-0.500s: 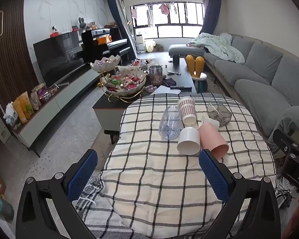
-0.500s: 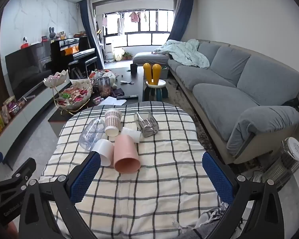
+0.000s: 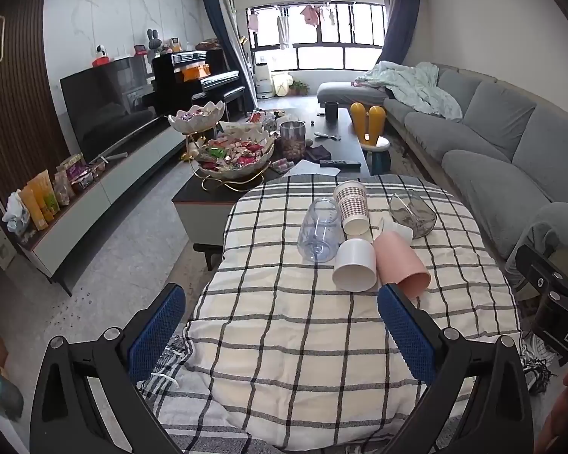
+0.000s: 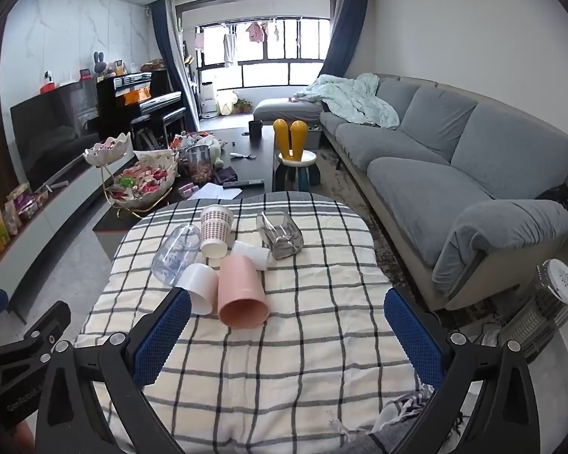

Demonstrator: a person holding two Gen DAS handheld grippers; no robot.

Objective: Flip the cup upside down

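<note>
Several cups lie on their sides on a checked tablecloth: a pink cup, a white cup, a clear plastic cup, a patterned paper cup, a small white cup and a smoky glass cup. My left gripper is open and empty, held short of the cups. My right gripper is open and empty, just short of the pink cup.
A dark coffee table with a snack bowl stand stands beyond the table. A grey sofa runs along the right. A yellow-eared stool and a heater stand on the floor at the right.
</note>
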